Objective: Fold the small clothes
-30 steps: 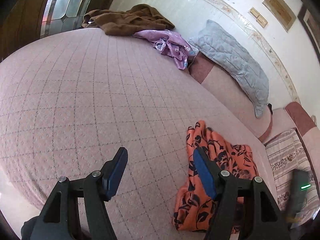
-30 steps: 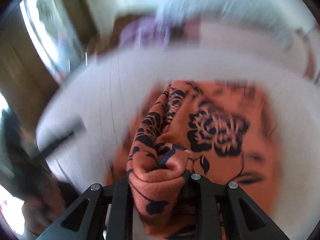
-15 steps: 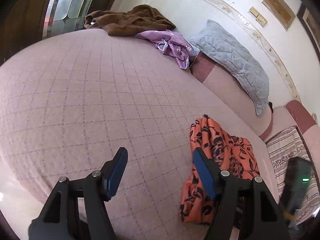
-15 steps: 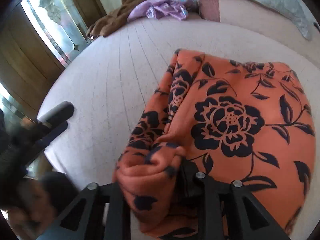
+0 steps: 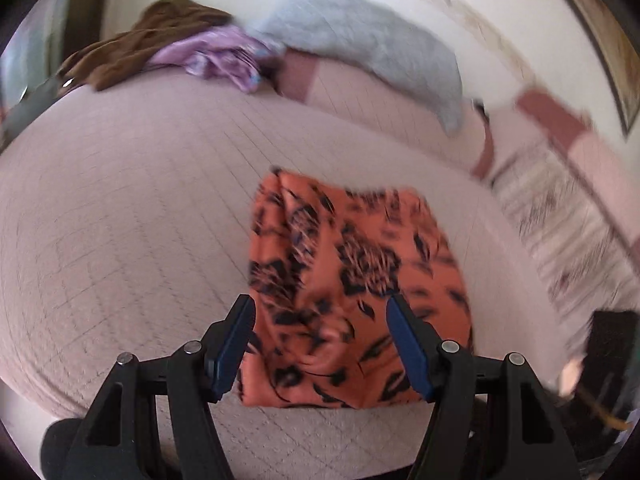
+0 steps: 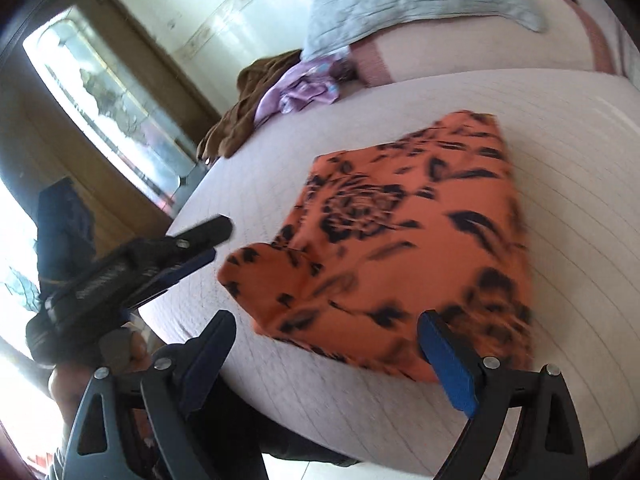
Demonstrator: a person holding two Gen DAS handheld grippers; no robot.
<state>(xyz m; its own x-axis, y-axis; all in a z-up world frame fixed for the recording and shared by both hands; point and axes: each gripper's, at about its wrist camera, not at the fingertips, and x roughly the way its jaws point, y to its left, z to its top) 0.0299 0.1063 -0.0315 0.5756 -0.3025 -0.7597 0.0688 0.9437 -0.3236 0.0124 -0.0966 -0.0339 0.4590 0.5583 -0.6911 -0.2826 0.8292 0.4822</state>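
Right wrist view: the right claw (image 6: 324, 344) has just been opening and now stands wide, with nothing between its blue pads; the orange floral garment (image 6: 404, 248) lies folded flat on the bed (image 6: 580, 200) just ahead of it. The left claw (image 6: 208, 240), seen at the left, is partly open and empty, above the bed's edge. Beyond, a purple cloth (image 6: 300, 88), a brown cloth (image 6: 248, 112) and a grey pillow (image 6: 400, 4) lie at the far end.
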